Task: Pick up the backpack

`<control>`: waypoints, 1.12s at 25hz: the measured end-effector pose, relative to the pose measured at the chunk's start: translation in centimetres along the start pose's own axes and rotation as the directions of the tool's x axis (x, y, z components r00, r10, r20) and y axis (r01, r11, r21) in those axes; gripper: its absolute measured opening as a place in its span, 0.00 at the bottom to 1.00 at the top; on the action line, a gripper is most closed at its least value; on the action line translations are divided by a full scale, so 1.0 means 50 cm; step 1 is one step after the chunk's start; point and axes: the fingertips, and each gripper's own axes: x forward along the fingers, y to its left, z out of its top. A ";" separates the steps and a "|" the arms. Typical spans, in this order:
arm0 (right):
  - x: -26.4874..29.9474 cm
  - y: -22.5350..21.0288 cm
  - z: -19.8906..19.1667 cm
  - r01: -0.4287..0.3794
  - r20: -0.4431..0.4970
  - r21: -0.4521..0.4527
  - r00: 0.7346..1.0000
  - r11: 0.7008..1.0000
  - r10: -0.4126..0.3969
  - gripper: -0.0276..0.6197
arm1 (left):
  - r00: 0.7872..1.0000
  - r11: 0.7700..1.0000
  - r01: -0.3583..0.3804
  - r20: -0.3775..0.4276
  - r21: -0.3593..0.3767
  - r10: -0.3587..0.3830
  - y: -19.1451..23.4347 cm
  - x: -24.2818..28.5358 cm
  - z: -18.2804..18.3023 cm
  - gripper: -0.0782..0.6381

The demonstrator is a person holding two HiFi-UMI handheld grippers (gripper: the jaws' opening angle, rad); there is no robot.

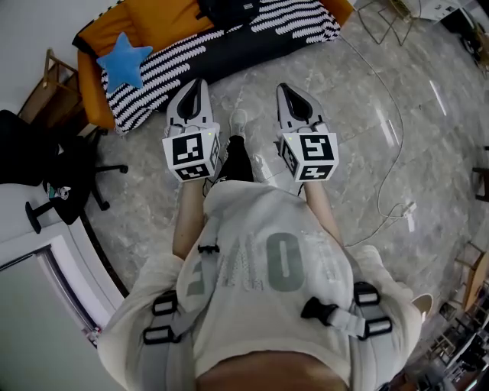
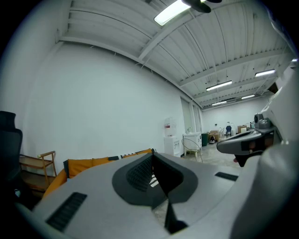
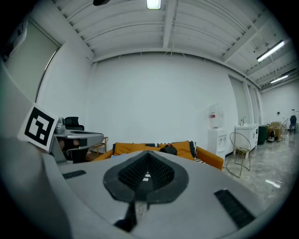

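Sweatshirt (image 1: 263,263) lettering illegible; left gripper (image 1: 199,85) closed.

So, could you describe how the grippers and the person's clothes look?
The left gripper and right gripper are pale grey tapering shells with dark ribbed pads, each carrying a white cube with black square markers. The person wears a cream top with grey lettering and grey straps with black buckles.

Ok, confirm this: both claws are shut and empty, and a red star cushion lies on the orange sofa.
Not red: the head view shows the star cushion is blue. The rest holds: left claw and right claw shut and empty, cushion on the orange sofa.
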 end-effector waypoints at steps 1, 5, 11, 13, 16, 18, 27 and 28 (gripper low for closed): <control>0.011 -0.008 0.003 0.004 0.007 -0.004 1.000 1.000 -0.004 0.05 | 1.000 1.000 0.004 0.007 0.000 -0.004 0.005 0.017 0.000 0.14; 0.066 -0.061 0.022 0.041 0.026 -0.038 0.999 0.998 -0.040 0.05 | 1.000 1.000 0.020 0.022 0.012 -0.020 0.033 0.111 0.007 0.14; 0.179 -0.168 0.046 0.125 0.020 -0.011 0.992 0.992 -0.125 0.05 | 0.998 0.999 0.039 0.056 -0.012 -0.038 0.076 0.288 0.039 0.14; 0.225 -0.192 0.037 0.134 -0.006 0.022 0.991 0.991 -0.134 0.05 | 0.998 0.998 0.057 0.042 -0.017 -0.056 0.081 0.348 0.031 0.14; 0.311 -0.211 0.031 0.133 -0.050 0.052 0.990 0.990 -0.130 0.05 | 0.996 0.996 0.089 0.011 -0.024 -0.089 0.097 0.443 0.023 0.14; 0.379 -0.216 0.036 0.120 -0.075 0.056 0.990 0.991 -0.116 0.05 | 0.994 0.994 0.108 0.003 -0.026 -0.108 0.117 0.508 0.026 0.14; 0.669 -0.271 0.083 0.048 -0.163 0.029 0.986 0.998 -0.043 0.05 | 0.991 0.988 0.132 -0.009 -0.077 -0.133 0.221 0.763 0.017 0.14; 0.698 -0.278 0.089 0.041 -0.164 0.024 0.986 0.999 -0.037 0.05 | 0.992 0.989 0.127 -0.006 -0.078 -0.128 0.235 0.788 0.019 0.14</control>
